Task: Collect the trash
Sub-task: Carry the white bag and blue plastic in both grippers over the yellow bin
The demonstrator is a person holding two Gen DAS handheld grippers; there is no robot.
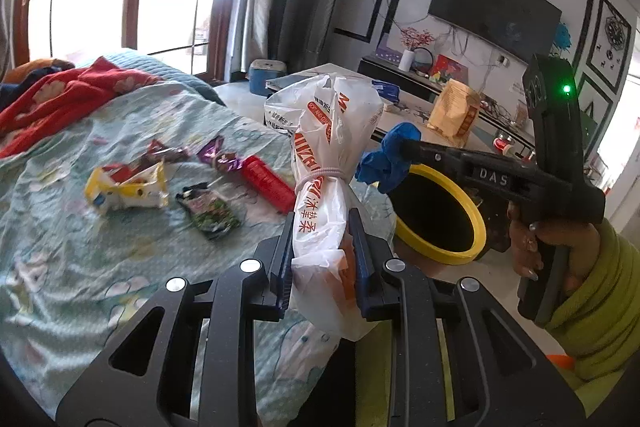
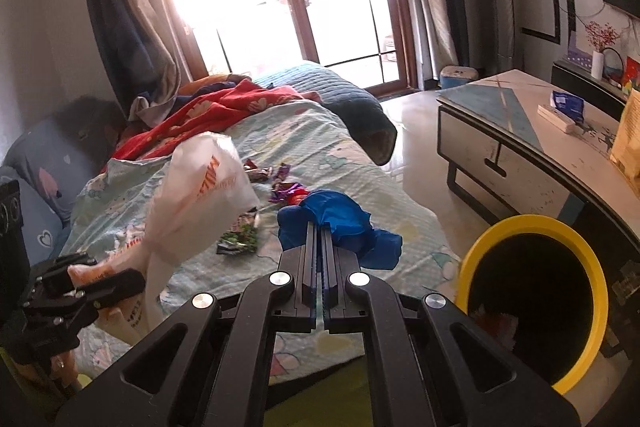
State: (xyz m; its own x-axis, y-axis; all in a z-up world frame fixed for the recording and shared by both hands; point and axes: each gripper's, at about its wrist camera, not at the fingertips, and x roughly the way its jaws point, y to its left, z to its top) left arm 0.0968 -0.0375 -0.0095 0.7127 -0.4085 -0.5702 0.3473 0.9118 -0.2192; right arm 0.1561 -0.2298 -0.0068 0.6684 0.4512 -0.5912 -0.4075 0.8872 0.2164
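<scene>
My left gripper (image 1: 320, 223) is shut on a white plastic bag (image 1: 332, 147) with orange print, tied with a band and held upright above the bed. The same bag (image 2: 192, 203) shows at the left of the right wrist view. My right gripper (image 2: 319, 227) is shut on a crumpled blue wad (image 2: 340, 227); the same wad (image 1: 388, 159) hangs just left of the bin's rim. A bin with a yellow rim (image 1: 440, 215) stands beside the bed, and the same bin (image 2: 536, 291) shows some trash inside. Wrappers lie on the bedspread: a yellow-white box (image 1: 128, 191), a red tube (image 1: 268, 183), a green packet (image 1: 212, 211), purple wrappers (image 1: 220, 157).
A red blanket (image 1: 68, 91) lies at the bed's far end. A low white table (image 2: 512, 131) stands right of the bed, behind the bin, with a tan paper bag (image 1: 454, 113) on it. A blue bucket (image 2: 458, 77) sits on the floor near the window door.
</scene>
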